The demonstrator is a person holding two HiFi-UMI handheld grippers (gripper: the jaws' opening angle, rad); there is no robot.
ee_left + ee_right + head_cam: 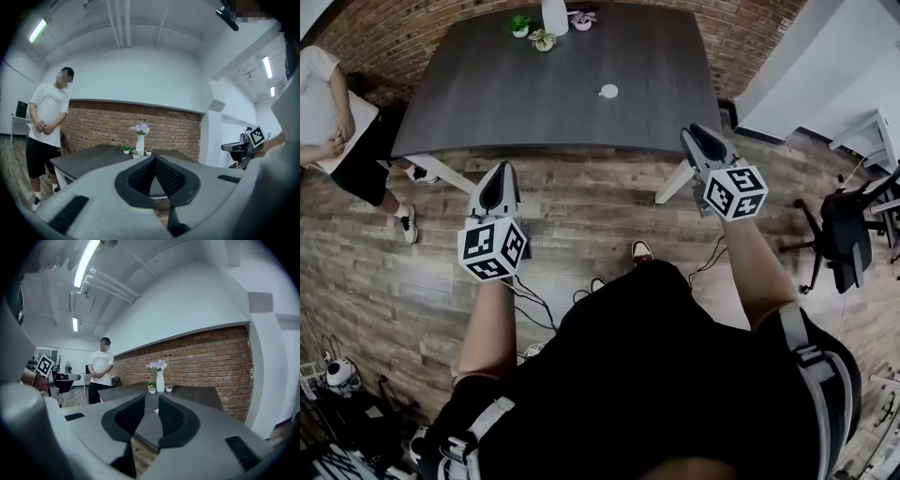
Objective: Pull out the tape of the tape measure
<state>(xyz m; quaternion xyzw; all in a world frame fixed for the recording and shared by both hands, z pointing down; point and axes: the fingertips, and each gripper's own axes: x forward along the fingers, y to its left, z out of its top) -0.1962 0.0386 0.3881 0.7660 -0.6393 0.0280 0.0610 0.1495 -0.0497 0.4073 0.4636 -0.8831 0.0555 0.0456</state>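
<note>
A small round white tape measure [608,91] lies alone on the dark grey table [487,103], right of its middle. Both grippers hang over the wooden floor in front of the table's near edge, well short of the tape measure. My left gripper [499,174] is shut, its pads meeting at the tip [154,158], with nothing in it. My right gripper [695,137] stands open with a narrow gap [151,401] between its pads, and nothing is held. Through that gap the right gripper view shows the tape measure [156,411] far off on the table.
A white vase with flowers [554,16] and small potted plants [521,25] stand at the table's far edge. A person in a white shirt [328,112] stands at the table's left end. An office chair [848,230] is at the right. Cables [530,302] lie on the floor.
</note>
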